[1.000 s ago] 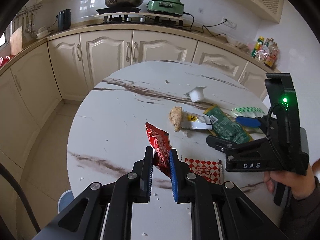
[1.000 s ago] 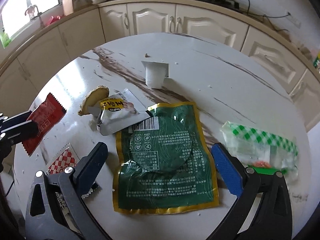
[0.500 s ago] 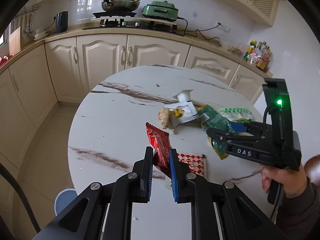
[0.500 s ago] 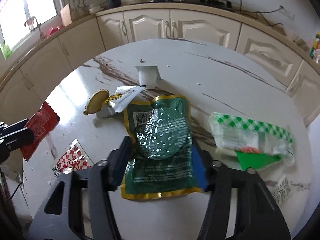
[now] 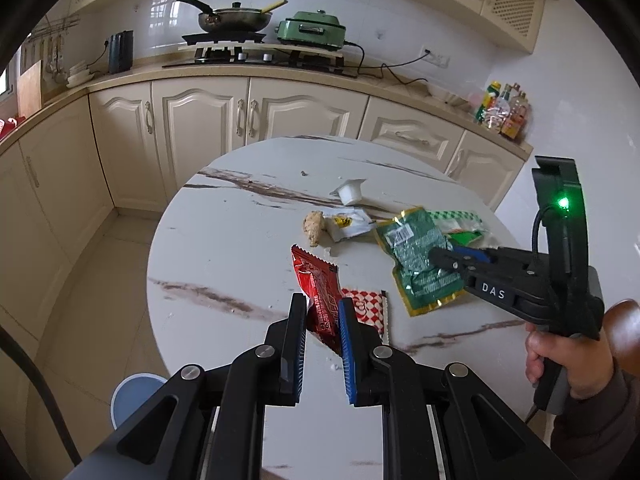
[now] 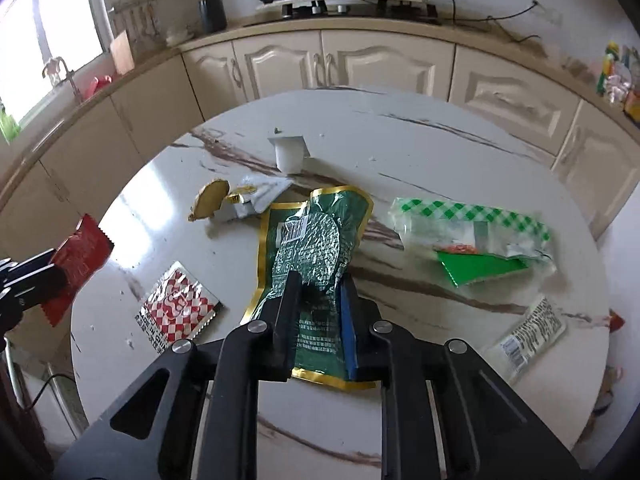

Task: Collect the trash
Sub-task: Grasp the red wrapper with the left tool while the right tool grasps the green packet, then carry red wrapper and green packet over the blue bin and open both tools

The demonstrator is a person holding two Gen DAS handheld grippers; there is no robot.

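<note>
Trash lies scattered on the round white marble-look table (image 6: 460, 152), and two pieces are already pinched. Nearest, the right gripper (image 6: 316, 284) has just been closing and now clamps the crinkled green foil pouch with gold edging (image 6: 312, 236); its barcode label shows, but the small white print is too fine to read. The pouch's far end curls upward. Seen from the left wrist, that gripper's black body carries the white letters "DAS", with a green light glowing above and a hand (image 5: 560, 356) on the grip. The left gripper (image 5: 322, 304) is squeezed tight on the red crimped-edge snack wrapper (image 5: 318, 280), whose print is unreadable. Just beside it lies a red-and-white checkered sachet (image 6: 176, 308), flat on the table. To the right rest a clear bag with green checks (image 6: 472, 220) and a white printed tube-like packet (image 6: 532, 328). Farther off sit a silver torn packet with a yellow label (image 6: 248, 200), a tan biscuit (image 6: 210, 198) touching it, and a small white plastic cup (image 6: 290, 154).
</note>
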